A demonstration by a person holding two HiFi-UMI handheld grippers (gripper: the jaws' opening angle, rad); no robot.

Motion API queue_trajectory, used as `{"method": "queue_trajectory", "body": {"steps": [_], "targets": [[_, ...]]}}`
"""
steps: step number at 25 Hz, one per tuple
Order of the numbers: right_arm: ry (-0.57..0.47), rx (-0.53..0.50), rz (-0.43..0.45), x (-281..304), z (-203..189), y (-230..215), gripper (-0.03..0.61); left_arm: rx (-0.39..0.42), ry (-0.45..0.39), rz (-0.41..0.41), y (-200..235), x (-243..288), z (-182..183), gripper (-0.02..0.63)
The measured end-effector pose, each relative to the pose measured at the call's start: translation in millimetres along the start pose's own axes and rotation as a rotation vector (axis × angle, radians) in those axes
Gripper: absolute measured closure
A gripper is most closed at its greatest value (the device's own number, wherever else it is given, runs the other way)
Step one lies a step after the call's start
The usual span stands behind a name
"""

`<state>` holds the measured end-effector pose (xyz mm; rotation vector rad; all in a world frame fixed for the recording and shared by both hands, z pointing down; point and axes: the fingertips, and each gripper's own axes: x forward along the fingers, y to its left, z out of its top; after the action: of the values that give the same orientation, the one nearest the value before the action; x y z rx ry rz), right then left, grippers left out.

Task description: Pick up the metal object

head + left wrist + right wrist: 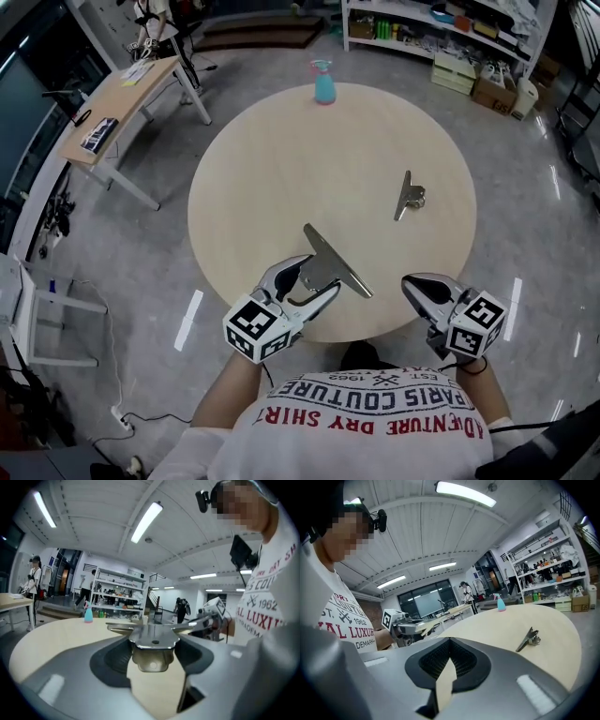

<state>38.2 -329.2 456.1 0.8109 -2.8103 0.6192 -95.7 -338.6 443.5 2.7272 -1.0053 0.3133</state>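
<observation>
My left gripper [314, 277] is shut on a metal object [336, 262], a clamp with a long flat bar, and holds it just above the near edge of the round wooden table [309, 150]. In the left gripper view the metal object [153, 638] sits between the pads, its bar lying across them. A second metal clip [409, 197] lies on the table to the right, also seen in the right gripper view as the clip [528, 639]. My right gripper [427, 292] hovers at the table's near right edge, shut, with nothing between its pads [451, 660].
A turquoise spray bottle [324, 82] stands at the table's far edge. A wooden desk [112, 108] is at the far left and shelves [450, 37] with boxes run along the back right. A white frame [37, 319] stands on the floor at left.
</observation>
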Motion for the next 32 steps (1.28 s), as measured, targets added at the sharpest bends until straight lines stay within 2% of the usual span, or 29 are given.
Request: {"method": "queue_trajectory", "body": {"steps": [3, 6, 10, 17, 32], "targets": [[-0.028, -0.029, 0.019, 3, 12, 13, 0.577, 0.031, -0.041, -0.022, -15, -22, 25, 0.333], [-0.034, -0.064, 0.033, 4, 21, 23, 0.577, 0.053, -0.045, -0.034, -23, -33, 32, 0.333], [-0.041, -0.101, 0.049, 3, 30, 34, 0.577, 0.067, -0.032, -0.019, -23, -35, 30, 0.333], [-0.023, -0.179, 0.065, 8, 30, 49, 0.577, 0.053, -0.015, -0.041, -27, -38, 21, 0.333], [-0.019, -0.183, 0.073, 6, 30, 51, 0.577, 0.022, 0.003, -0.052, -32, -36, 13, 0.333]]}}
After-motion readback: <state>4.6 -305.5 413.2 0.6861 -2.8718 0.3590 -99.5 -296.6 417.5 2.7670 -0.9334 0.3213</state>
